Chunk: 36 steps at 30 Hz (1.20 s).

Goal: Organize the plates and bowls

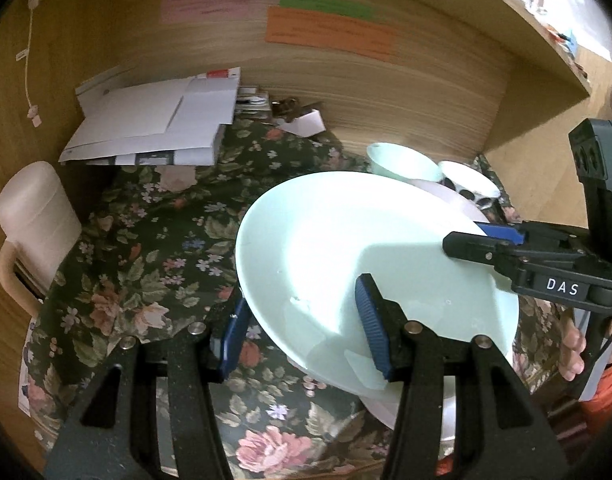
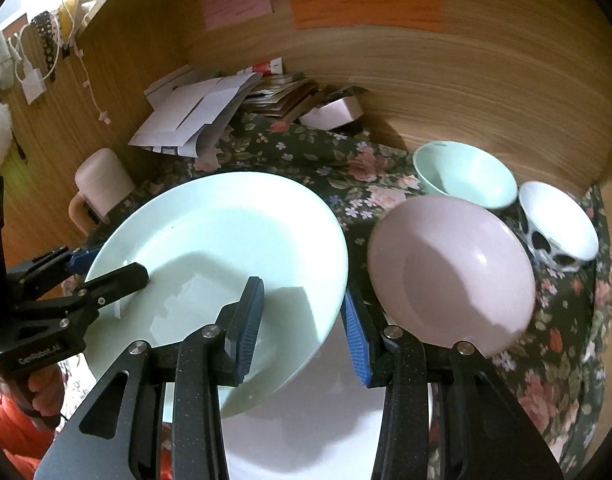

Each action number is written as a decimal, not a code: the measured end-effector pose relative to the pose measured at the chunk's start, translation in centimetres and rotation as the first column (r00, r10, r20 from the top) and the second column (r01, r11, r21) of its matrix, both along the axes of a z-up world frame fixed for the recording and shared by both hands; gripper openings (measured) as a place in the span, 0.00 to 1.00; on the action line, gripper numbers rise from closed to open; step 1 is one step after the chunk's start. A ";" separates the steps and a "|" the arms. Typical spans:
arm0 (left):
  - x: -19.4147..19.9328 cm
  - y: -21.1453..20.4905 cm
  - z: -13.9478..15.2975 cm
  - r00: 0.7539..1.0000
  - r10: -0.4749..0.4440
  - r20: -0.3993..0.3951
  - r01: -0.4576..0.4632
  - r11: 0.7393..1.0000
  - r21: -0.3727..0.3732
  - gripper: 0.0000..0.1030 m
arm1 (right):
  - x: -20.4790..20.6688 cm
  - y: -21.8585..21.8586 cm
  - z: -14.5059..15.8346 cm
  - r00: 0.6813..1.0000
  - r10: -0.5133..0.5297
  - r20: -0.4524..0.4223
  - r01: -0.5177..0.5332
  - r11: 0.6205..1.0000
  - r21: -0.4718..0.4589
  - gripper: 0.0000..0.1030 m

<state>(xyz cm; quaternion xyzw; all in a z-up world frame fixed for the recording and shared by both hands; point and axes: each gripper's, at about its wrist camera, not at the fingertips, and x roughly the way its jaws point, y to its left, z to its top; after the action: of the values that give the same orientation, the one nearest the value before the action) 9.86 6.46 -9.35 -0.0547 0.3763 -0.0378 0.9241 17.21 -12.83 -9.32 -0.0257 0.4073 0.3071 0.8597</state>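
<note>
Plate (image 1: 326, 240), pale green and tilted, has opposite rims clamped between left fingers (image 1: 372, 320) and right fingers (image 2: 249, 316).

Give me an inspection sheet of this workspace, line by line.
Surface: floral tablecloth inside a wooden alcove.
Job's things: mint plate lifted and tilted, above a white plate; pink bowl, mint bowl, patterned white bowl at right.
Clutter: envelope pile, small box, cream jug.
Grippers: left gripper and right gripper each have jaws astride the mint plate's rim.
Cables: white cord on the left wall.
Surroundings: pink, green and orange notes on the back panel.
</note>
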 end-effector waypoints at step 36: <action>-1.9 -4.0 -4.8 0.993 -0.064 -0.097 0.062 0.998 -0.022 0.50 | -4.4 -5.3 -4.7 0.992 -0.078 -0.097 0.083 0.995 0.048 0.35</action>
<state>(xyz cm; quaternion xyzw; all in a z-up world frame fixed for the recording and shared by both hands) 7.93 2.46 -14.14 -0.0532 0.4223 -0.0678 0.9023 12.85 -18.16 -14.04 0.0277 0.4402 0.2835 0.8515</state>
